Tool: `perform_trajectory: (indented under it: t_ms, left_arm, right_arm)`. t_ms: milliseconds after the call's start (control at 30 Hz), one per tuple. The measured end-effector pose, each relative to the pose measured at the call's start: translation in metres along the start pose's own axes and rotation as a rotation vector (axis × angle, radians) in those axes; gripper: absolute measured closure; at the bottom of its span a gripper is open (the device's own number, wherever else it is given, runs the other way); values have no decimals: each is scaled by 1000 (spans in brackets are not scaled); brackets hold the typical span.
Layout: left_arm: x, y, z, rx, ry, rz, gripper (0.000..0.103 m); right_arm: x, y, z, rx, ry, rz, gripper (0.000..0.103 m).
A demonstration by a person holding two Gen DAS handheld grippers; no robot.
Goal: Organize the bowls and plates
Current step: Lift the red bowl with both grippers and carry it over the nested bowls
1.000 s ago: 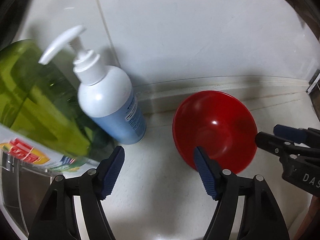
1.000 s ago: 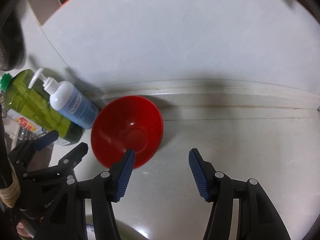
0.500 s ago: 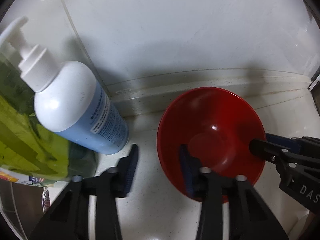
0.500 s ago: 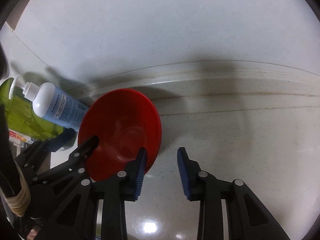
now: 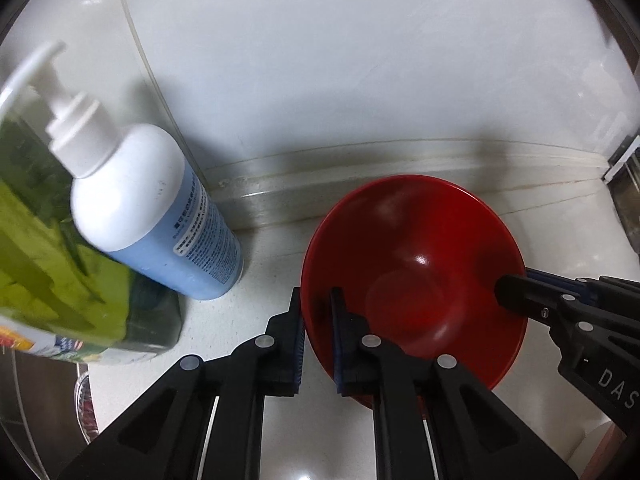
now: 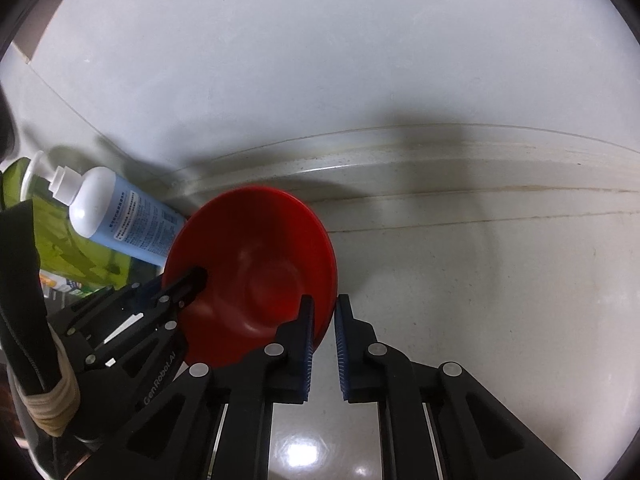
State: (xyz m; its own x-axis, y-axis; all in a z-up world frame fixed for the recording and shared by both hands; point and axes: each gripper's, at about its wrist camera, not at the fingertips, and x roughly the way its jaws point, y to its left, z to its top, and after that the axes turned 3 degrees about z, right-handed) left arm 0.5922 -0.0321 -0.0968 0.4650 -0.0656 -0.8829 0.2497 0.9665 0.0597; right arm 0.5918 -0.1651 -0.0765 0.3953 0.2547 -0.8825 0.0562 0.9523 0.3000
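Red bowl (image 5: 416, 264): we see it upright on the white counter (image 6: 480, 288), near the back wall.
Left claw (image 5: 318, 332): we find it just closed, pinching the bowl's left rim.
Right claw (image 6: 324, 340): likewise just closed, clamping the right rim.
Pump bottle (image 5: 160, 216): we note it left of the bowl, beside a green bottle (image 5: 52, 264).

Left of the bowl (image 5: 420, 264), a pump bottle (image 5: 160, 216) and a green bottle (image 5: 52, 264) stand close together, crowding that side. The wall (image 6: 320, 60) closes off the back just behind the bowl. To its right the counter (image 6: 500, 280) lies bare and passable.
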Motion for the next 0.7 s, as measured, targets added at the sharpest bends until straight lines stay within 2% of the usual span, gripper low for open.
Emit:
perform_trajectory:
  t_ms: [333,633,700]
  left_arm:
    - [-58,-13,-22,19,-57,-87,90]
    - [-110,-34,-50,70,-109,-151,90]
    - [-118,-49,-54,77,-115,-172,90]
  right_arm:
    - [-51,-3,-25,-3,-58,-23,92]
    - [-95,4,-68,-6,-127,-55,92]
    - [-107,1,-75,-1,-142,-59,92]
